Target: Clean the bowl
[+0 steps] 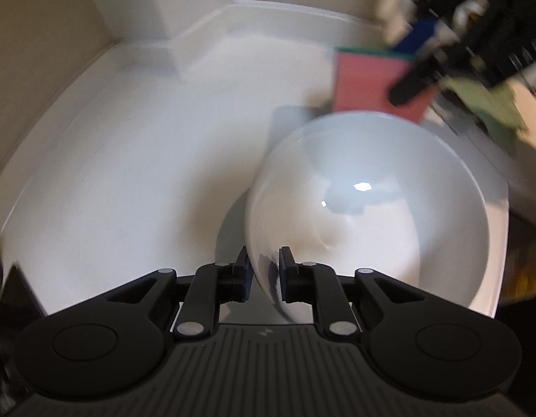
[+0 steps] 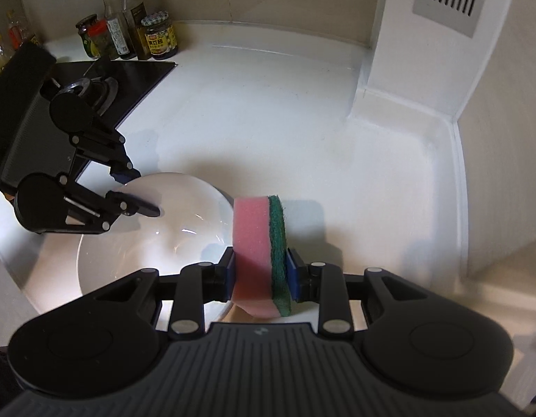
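1. The left claw (image 1: 264, 274) is clamped on the near rim of the white bowl (image 1: 372, 208), one finger inside the rim and one outside.
2. The bowl sits on the white surface (image 2: 268, 111), tilted.
3. The right claw (image 2: 261, 278) grips a pink-and-green sponge (image 2: 257, 250) upright between its pads, just beside the bowl's rim.
4. Bottles and jars (image 2: 129, 31) stand at the back wall, beside a black stove (image 2: 104, 87).

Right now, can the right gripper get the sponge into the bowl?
Probably yes. The bowl's mouth is open beside the sponge; only the left gripper, clamped on the far rim, is close.
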Motion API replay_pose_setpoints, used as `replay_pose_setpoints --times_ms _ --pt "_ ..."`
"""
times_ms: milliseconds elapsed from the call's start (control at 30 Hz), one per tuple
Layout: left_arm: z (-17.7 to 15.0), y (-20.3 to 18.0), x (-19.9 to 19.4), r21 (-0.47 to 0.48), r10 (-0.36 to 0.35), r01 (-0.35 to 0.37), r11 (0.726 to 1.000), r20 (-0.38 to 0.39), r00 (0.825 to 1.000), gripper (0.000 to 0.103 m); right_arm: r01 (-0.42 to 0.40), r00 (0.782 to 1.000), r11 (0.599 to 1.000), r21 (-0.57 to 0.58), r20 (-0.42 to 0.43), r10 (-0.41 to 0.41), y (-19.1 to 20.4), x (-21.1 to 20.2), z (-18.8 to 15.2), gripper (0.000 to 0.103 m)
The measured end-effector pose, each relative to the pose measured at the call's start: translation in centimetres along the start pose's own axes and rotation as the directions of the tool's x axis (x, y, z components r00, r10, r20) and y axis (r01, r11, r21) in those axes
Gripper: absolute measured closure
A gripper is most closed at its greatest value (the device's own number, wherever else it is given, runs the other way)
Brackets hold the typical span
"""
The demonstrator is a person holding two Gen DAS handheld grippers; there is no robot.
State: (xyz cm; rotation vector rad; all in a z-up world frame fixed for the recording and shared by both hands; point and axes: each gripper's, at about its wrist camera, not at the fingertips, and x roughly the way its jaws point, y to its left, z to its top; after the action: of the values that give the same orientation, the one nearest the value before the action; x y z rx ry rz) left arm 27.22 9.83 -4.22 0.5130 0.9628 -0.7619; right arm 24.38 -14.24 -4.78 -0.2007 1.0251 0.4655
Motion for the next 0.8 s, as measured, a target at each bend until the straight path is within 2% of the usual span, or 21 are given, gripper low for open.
replay_pose_setpoints --times_ms 133,233,333,433,533,633,700,733,800 --pt "-1.7 -0.9 -1.8 -0.189 0.044 -0.047 0.981 -0.019 0.999 0.084 -0.010 1.000 1.000 0.028 0.020 0.010 -0.3 -0.2 -0.6 0.077" --pt "-3.4 -2.5 -2.2 -0.256 0.086 -0.089 0.962 -0.022 0.996 0.083 -0.014 0.999 0.998 0.064 0.041 0.012 -0.3 -0.5 -1.2 0.077" --pt "-4.0 -2.8 -2.2 -0.289 0.100 -0.096 0.952 -0.001 0.995 0.083 -0.017 0.998 0.995 0.098 0.061 0.011 -0.3 -0.7 -1.8 0.077" --pt "-3.3 -1.5 -1.6 -0.243 0.080 -0.077 0.967 0.001 0.997 0.088 -0.016 0.998 0.995 0.095 0.066 0.010 0.0 -1.0 -2.3 0.077" --pt "-2.3 -0.8 -1.0 -0.098 0.044 -0.043 0.994 0.000 0.999 0.089 -0.025 0.999 0.999 0.038 0.039 0.024 0.2 -1.4 -2.4 0.077" --pt "-1.1 -0.7 -0.2 0.026 0.006 -0.006 1.000 -0.004 1.000 0.089 -0.047 0.999 0.997 0.061 0.029 0.045 -0.9 -1.2 -1.7 0.078" --pt "-0.1 -1.2 0.1 0.109 0.002 0.000 0.994 -0.014 1.000 0.089 -0.025 0.999 0.999 0.048 0.036 0.023 -0.7 -0.7 -1.0 0.078" --pt "0.1 -1.3 0.1 0.119 0.003 -0.001 0.993 -0.017 1.000 0.089 -0.011 0.999 0.999 0.038 0.040 0.009 -0.4 -0.4 -0.6 0.077" --pt "0.4 -0.9 0.1 0.059 0.013 -0.012 0.998 -0.010 1.000 0.088 0.022 0.999 1.000 -0.004 0.045 -0.021 0.2 -0.1 -0.2 0.077"
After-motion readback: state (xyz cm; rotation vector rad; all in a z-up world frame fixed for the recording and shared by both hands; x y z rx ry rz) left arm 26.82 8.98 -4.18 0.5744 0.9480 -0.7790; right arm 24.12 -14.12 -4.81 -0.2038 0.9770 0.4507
